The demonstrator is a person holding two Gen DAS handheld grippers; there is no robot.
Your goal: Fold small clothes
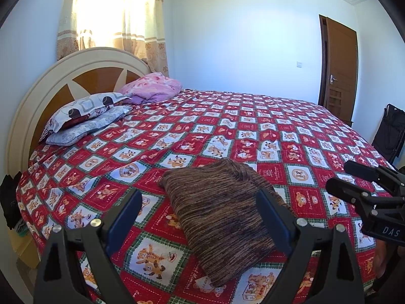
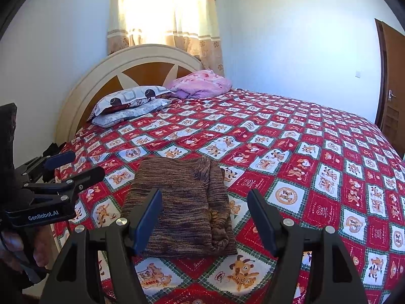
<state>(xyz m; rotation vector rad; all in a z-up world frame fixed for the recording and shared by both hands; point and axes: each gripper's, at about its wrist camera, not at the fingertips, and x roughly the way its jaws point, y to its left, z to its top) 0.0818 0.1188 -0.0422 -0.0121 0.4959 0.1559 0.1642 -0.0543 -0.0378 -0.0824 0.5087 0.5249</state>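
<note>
Plainly, both pairs of tongs stand open and empty above the near edge of the bed. The left tongs [image 1: 200, 207] are spread wide, their dark blue pads straddling the near part of a folded brown-and-black streaked knit garment [image 1: 220, 217] without pressing on it; the right pad stands in front of the cloth's right edge. The right tongs [image 2: 205, 212] are parted less widely and tilt gently downward, with the same garment [image 2: 182, 207] seen between and beyond the pads, no pad on it. That garment lies flat as a rough rectangle on the red, white and green quilted bedspread with cartoon bear squares [image 1: 291, 136], near the bed's front edge. Each wrist view catches the other tool: the left view shows the right tongs entering from the right edge, with "DAS" printed on the body, while the right view shows the left tongs at the left edge, marked "GenRobot.AI", with the fingers of the person's hand [image 2: 15, 250] curled round the handle below. Farther back, two patterned pillows [image 1: 83, 116] and a bundled pink blanket [image 1: 154, 87] sit against the cream-and-brown arched headboard [image 1: 76, 76]. Only the left view shows a black folding chair [image 1: 389, 134] beside the brown wooden door [image 1: 340, 68].
</note>
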